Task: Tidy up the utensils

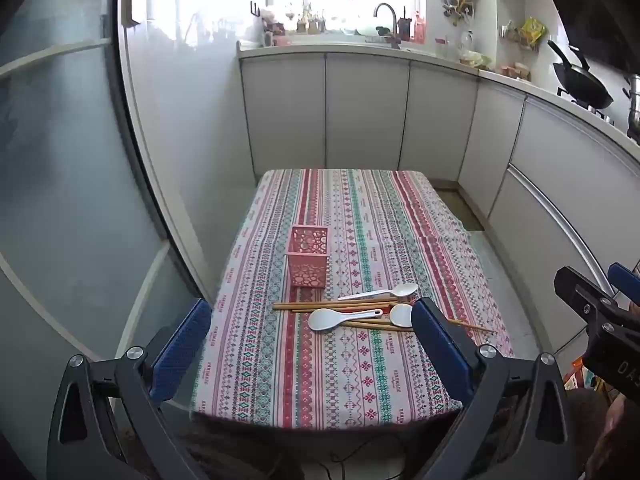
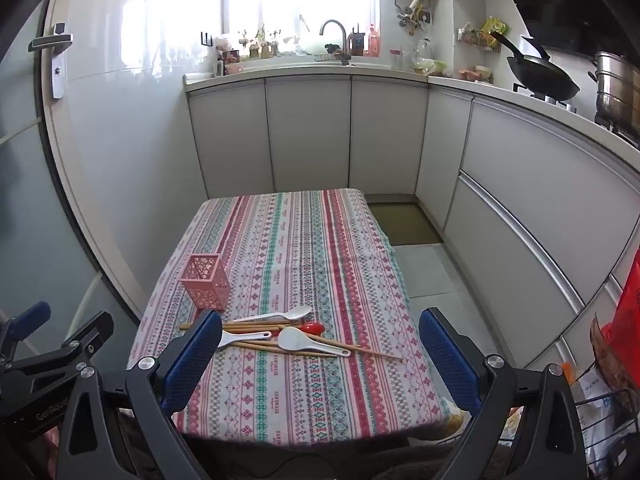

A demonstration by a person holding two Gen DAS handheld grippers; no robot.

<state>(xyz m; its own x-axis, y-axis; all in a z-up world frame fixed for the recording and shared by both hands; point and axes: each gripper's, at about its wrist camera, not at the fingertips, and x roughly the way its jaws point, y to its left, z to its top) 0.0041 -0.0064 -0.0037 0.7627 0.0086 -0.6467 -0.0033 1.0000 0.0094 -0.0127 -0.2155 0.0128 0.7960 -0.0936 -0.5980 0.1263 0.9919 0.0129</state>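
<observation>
Beside the empty pink holder (image 1: 307, 258), spoons (image 1: 344, 317) and chopsticks (image 1: 336, 305) lie unsorted; left claw (image 1: 312, 346) and right claw (image 2: 320, 356) hover spread apart, gripping nothing.

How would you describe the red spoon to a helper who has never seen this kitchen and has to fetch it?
Find the table with the striped cloth. Near its front edge lies a pile of chopsticks and white spoons, in front of a pink holder. The red spoon lies in that pile, the only red piece, partly covered by a white spoon.
</observation>
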